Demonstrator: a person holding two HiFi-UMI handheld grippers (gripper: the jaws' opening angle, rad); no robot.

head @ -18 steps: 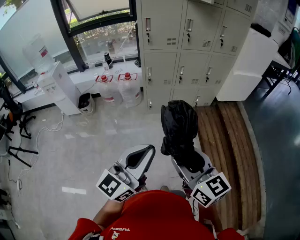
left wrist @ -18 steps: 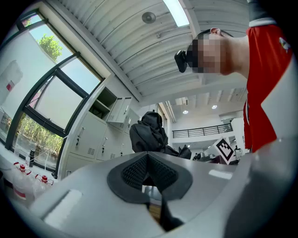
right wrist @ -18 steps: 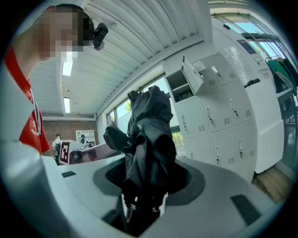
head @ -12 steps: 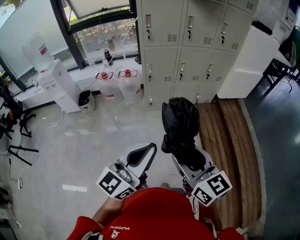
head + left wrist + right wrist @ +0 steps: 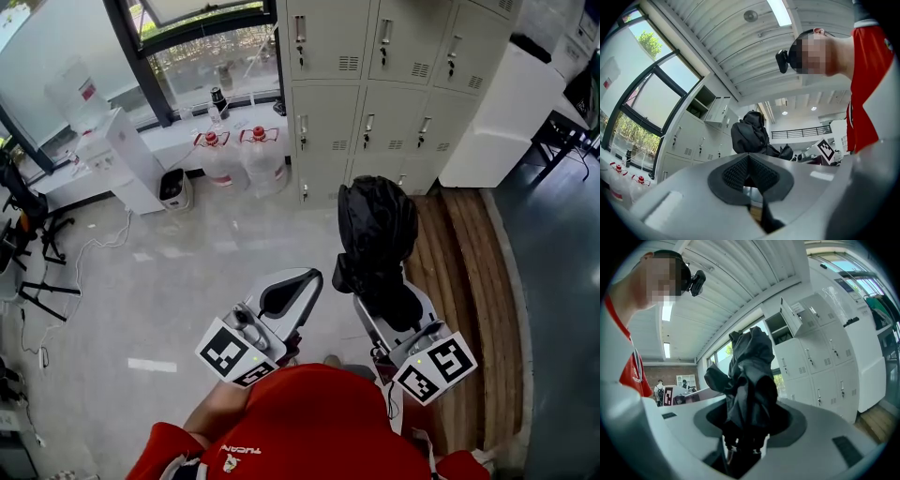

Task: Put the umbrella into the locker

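The right claw (image 5: pixel 392 305) stays clamped on the folded black umbrella (image 5: pixel 377 225), which stands up out of its jaws. The left claw (image 5: pixel 292 286), just beside it, is pressed together on nothing. Over the last moment both claws and the umbrella have slid a little right in the head view and the lockers (image 5: pixel 375 122) have drifted upward. The grip looks unchanged. The lockers lie well ahead of the claws, so this is carrying, not yet placing. One open locker (image 5: pixel 777 328) sits high ahead of the right claw, door swung out. It is probably the target, and the umbrella would need lifting to reach it.
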